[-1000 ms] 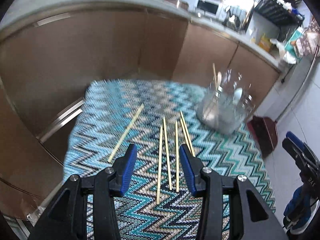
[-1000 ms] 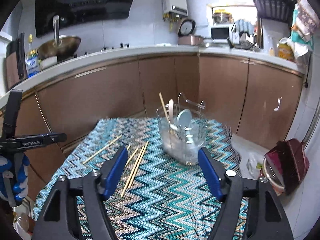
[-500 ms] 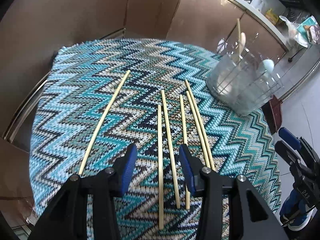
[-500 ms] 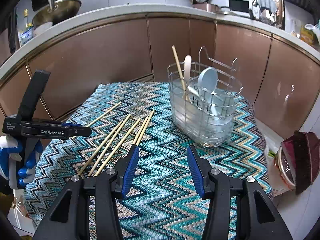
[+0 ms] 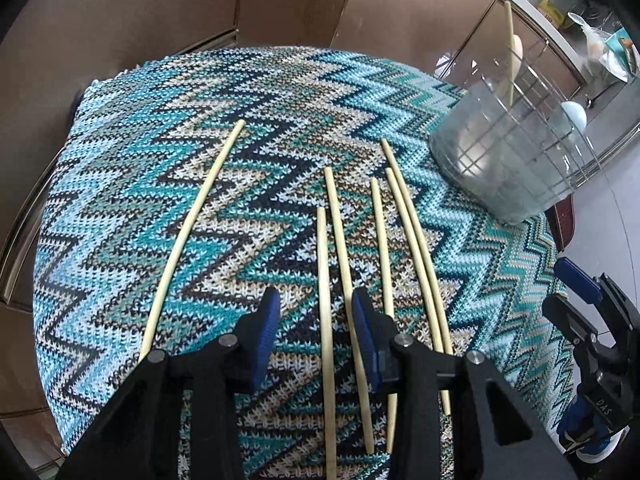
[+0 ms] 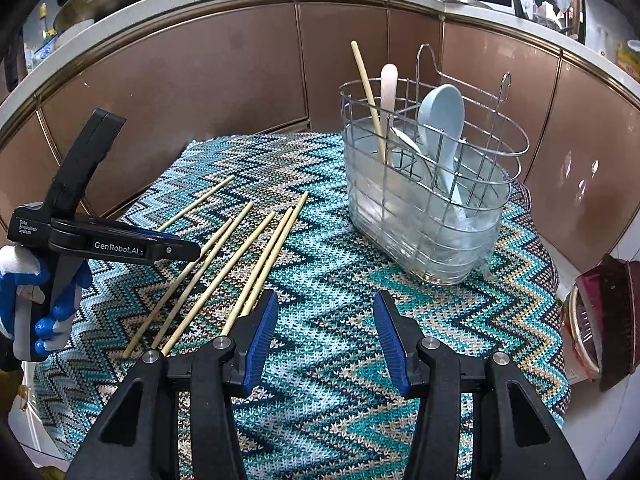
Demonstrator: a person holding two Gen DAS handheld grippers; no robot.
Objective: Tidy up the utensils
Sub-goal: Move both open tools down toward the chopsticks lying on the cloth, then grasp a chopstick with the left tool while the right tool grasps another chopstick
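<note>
Six chopsticks [image 5: 326, 320] lay loose on the zigzag cloth [image 5: 120, 200] beside the wire caddy [image 6: 428, 200], which held one chopstick and spoons. My left gripper [image 5: 314, 312] was closing around one, untouched; my right gripper [image 6: 326, 320] stood half-wide, empty

Six chopsticks [image 6: 224, 264] flat on cloth [image 6: 340, 340]; wire caddy [image 6: 432, 200] to right, w/ spoons [image 6: 440, 120] inside.
</note>
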